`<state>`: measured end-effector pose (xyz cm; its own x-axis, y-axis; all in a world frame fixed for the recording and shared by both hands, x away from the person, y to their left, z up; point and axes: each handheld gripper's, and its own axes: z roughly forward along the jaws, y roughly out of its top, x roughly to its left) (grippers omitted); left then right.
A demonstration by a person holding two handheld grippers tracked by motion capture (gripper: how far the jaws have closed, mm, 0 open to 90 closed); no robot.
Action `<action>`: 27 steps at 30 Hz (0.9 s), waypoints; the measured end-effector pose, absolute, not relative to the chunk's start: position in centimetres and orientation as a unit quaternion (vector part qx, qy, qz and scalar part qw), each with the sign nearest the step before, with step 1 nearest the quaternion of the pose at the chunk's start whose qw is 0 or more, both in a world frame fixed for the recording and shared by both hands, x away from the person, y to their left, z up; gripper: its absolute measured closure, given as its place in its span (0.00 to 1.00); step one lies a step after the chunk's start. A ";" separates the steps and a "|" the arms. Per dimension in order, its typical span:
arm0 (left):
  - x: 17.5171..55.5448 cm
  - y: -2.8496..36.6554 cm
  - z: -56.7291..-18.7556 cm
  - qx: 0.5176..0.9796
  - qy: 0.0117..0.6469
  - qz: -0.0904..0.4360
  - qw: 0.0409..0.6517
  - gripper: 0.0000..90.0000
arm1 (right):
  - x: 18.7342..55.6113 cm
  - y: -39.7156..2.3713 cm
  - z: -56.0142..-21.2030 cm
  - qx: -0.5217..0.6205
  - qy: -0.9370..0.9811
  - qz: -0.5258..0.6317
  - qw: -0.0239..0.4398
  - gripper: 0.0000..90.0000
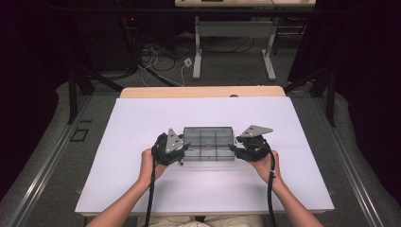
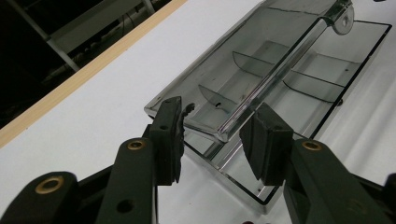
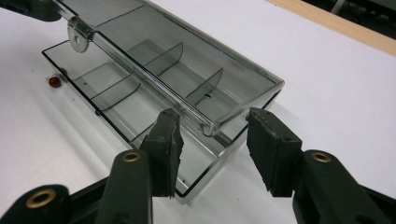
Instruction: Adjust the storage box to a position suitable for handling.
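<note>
Both grippers' fingers (image 2: 264, 140) spread at smoky clear divided box (image 1: 208, 142), lid ajar.

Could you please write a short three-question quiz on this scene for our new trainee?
1. True or false: the lid of the clear compartment box is partly raised.
2. Which best describes the left tool? A) shut on the lid B) open, straddling the box's end C) lying flat on the white table
3. Fill in: the small red object lies ____ the box.

Key: 1 true. 2 B; the right tool does likewise at the opposite end. 3 outside, on the table.
</note>
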<state>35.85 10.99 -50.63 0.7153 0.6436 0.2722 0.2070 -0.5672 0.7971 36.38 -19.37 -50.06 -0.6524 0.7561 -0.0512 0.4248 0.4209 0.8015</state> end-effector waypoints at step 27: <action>38.3 10.8 -48.1 0.834 0.266 0.280 0.393 0.75 | 38.2 -19.0 -47.6 0.352 0.810 0.392 0.255 0.82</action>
<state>38.28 10.75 -48.14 0.7019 0.6637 0.2585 0.2232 -0.5496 0.8051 38.20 -18.99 -47.64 -0.6218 0.7710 -0.1375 0.3703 0.4441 0.8159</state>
